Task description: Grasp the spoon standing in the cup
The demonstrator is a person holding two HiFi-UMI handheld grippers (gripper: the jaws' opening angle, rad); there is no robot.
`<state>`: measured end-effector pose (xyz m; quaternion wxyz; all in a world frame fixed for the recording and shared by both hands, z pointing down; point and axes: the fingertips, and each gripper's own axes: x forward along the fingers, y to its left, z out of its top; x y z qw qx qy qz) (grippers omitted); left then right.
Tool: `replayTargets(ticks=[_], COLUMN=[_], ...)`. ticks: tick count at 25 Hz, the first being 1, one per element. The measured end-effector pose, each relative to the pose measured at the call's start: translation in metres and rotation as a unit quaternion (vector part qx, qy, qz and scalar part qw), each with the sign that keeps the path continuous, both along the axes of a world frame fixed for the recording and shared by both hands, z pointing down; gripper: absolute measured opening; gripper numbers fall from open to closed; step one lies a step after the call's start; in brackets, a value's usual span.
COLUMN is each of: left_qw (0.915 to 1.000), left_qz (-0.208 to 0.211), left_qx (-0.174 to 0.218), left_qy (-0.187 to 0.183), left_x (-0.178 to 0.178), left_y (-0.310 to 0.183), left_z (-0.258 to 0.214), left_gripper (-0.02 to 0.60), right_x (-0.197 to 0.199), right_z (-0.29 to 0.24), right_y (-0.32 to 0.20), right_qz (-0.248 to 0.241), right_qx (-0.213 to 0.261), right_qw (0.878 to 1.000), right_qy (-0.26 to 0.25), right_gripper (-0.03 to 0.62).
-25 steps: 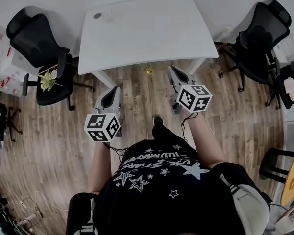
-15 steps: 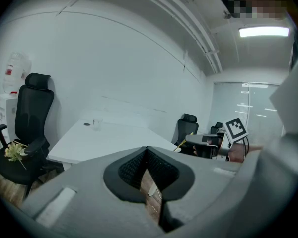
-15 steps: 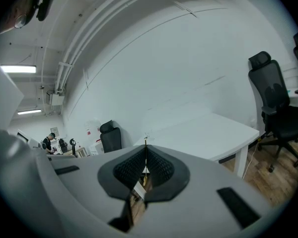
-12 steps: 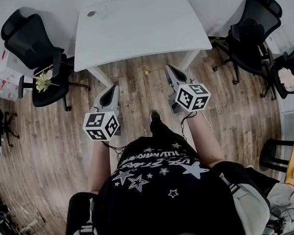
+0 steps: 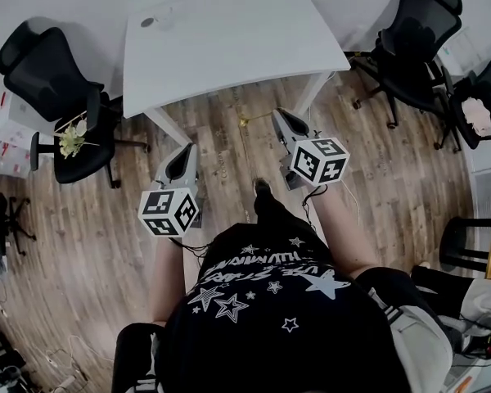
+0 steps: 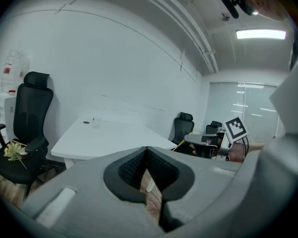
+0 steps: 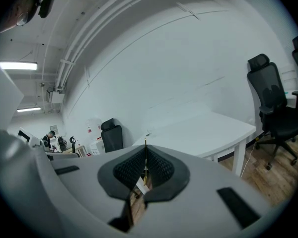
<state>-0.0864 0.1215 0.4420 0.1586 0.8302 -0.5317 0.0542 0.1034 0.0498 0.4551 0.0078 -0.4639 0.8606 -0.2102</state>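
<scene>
Glass-clear cup [image 6: 96, 122]: is standing on the far left corner of the bench, just beside a dark round hole [image 6: 86, 122] in the top, well apart from both claws.
Spoon: nothing in the cup is showing clearly enough to tell; it is too small in every view.
Bench [image 5: 229, 47]: white, is sitting against the pale wall with the rest of its top bare; its near edge is lying ahead of the two claws.
Left claw [image 5: 186, 149]: is hovering low over the wooden floor [image 5: 229, 150], short of the bench's near left leg and pointing forward. Its jaws are pressing together at the tips with nothing between them.
Right claw [image 5: 280, 115]: is reaching slightly further forward than the left, angling toward the bench's near right leg. Its jaws are closing the gap completely and gripping nothing.
Arms: both bare forearms are stretching forward from the body, elbows bending, with the marker cubes [image 5: 170, 211] facing up toward the head camera.
Surroundings: black office chairs [image 5: 409, 47] are standing at either side of the bench; pale flowers [image 5: 69, 137] are lying on the seat of the left one.
</scene>
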Motion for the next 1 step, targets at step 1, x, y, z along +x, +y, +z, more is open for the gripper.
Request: replayTargets(ticks=[1], left_qw=[1.0000], left_qz=[0.002], left_qx=[-0.001], left_qy=[0.000], left_x=[-0.0004], left_y=[0.0026], left_z=[0.0007], left_gripper=[0.008], right_x=[-0.0012], right_z=[0.0009], right_y=[0.0027], right_qz=[-0.001], right_qx=[-0.001], right_qw=[1.000], right_qy=[0.002], right_gripper=[0.014])
